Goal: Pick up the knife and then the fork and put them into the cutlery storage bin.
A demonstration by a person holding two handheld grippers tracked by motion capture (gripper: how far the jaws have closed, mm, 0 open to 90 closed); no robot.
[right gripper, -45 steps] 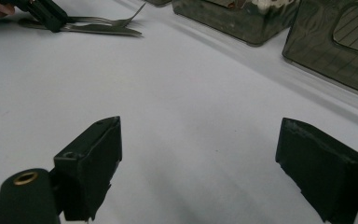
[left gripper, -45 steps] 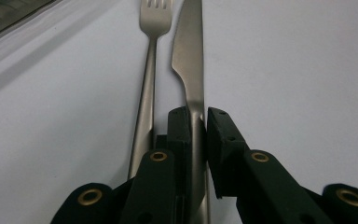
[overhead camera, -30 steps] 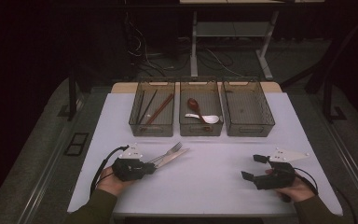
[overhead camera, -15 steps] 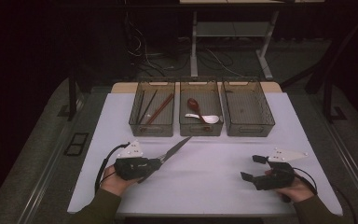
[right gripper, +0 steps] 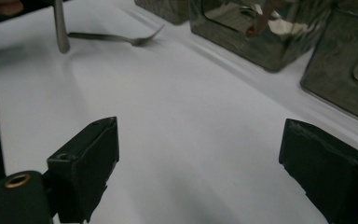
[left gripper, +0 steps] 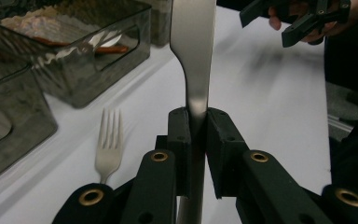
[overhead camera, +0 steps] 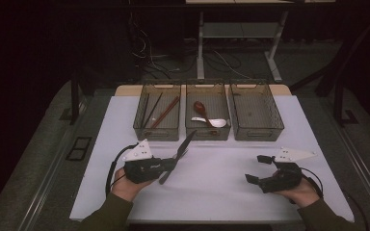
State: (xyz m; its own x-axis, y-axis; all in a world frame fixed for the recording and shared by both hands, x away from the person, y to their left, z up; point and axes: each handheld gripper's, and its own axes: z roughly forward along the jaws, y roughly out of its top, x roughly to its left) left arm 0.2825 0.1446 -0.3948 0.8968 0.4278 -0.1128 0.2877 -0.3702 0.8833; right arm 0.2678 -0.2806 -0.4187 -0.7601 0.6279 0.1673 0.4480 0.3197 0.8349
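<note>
Our left gripper (left gripper: 196,122) is clamped on the handle of a table knife (left gripper: 193,51), lifted over the bench's front left; pinched so low, it could twist or slip. A fork (left gripper: 108,140) lies beneath, bins (overhead camera: 206,115) ahead. Our right gripper (overhead camera: 260,169) idles wide open, empty

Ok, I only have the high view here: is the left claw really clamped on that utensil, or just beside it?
Observer: Clamped. In the left gripper view the left claw is shut on the flat handle of a metal utensil, which stands up between the jaws.
Operator: Is anything lying under it? It's too dark for me to tell.
Observer: Yes, a fork lies flat on the white table, just left of the claw in that view.
</note>
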